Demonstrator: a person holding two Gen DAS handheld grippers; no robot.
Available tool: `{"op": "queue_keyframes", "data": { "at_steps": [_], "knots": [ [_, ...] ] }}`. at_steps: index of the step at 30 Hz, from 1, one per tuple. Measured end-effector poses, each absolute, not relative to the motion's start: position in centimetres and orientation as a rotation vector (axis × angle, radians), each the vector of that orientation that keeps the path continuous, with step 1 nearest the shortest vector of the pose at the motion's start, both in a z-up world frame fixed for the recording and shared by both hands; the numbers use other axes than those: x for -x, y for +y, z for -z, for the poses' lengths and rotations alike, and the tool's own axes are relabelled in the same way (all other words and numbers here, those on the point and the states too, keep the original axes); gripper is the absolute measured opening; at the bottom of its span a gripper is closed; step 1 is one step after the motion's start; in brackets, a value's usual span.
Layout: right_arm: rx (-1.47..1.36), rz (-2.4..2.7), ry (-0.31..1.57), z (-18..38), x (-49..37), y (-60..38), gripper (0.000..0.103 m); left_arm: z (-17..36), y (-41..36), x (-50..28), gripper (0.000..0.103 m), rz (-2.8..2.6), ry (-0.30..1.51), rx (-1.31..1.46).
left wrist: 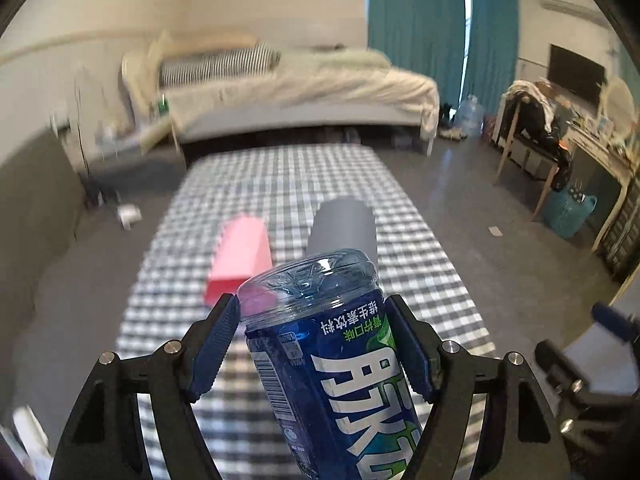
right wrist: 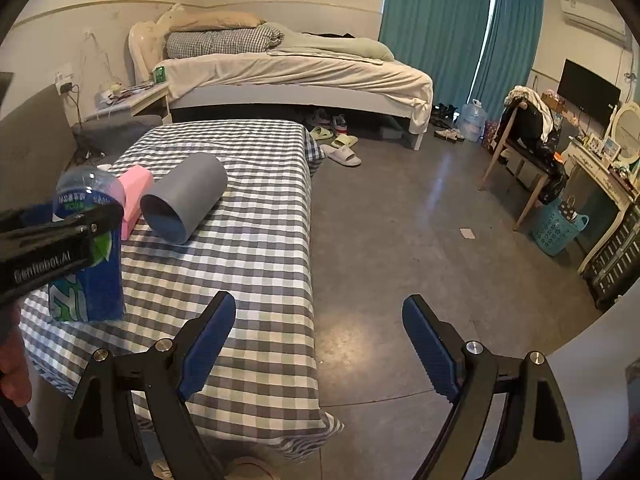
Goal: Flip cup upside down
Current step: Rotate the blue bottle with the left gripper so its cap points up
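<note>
Two grippers are in my feeds. My left gripper is clamped on a clear blue plastic bottle with a dark blue printed label; its ribbed blue pads press both sides of the labelled body. That bottle is inverted, its moulded base pointing up and away from the lens and its label characters reading upside down. From the right wrist view I see the same bottle held at the near left part of the table, though I cannot tell whether its lower end touches the cloth.

My right gripper is spread wide and grasps nothing; between its fingers I see the table's right edge and bare grey floor.

Beyond the bottle, a grey cylindrical plastic cup lies on its side on the grey-and-white checked tablecloth, its open mouth turned toward the right wrist camera. Just beside it, on its left, lies a pink rectangular box. The left wrist picture is motion-blurred, so finer detail of the cup and box is lost there.
</note>
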State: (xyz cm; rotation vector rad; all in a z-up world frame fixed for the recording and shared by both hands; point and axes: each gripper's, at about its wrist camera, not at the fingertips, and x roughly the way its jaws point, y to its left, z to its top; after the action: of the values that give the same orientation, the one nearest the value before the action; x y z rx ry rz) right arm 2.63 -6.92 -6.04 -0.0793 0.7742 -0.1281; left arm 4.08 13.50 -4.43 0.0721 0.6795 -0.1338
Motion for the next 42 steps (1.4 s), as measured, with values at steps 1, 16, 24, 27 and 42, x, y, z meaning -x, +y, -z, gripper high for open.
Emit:
{"op": "queue_keyframes", "data": {
  "at_steps": [1, 16, 24, 27, 42],
  "knots": [
    [0.083, 0.13, 0.772, 6.0, -2.5, -6.8, 0.086, 4.6, 13.6, -4.1, 0.077, 0.134, 0.662, -0.082],
    [0.098, 0.118, 0.792, 6.7, -3.2, -6.2, 0.086, 8.6, 15.4, -7.8, 0.094, 0.194, 1.103, 0.081],
    [0.08, 0.114, 0.799, 7.1, -3.5, -6.5, 0.086, 8.4, 17.5, -10.0, 0.094, 0.122, 1.23, 0.242],
    [0.074, 0.114, 0.8, 7.2, -3.5, -6.6, 0.086, 9.1, 17.4, -10.6, 0.092, 0.153, 1.279, 0.278],
    [0.092, 0.114, 0.794, 7.0, -3.3, -6.3, 0.086, 4.2, 16.1, -8.4, 0.076, 0.218, 0.924, 0.11]
  ]
}}
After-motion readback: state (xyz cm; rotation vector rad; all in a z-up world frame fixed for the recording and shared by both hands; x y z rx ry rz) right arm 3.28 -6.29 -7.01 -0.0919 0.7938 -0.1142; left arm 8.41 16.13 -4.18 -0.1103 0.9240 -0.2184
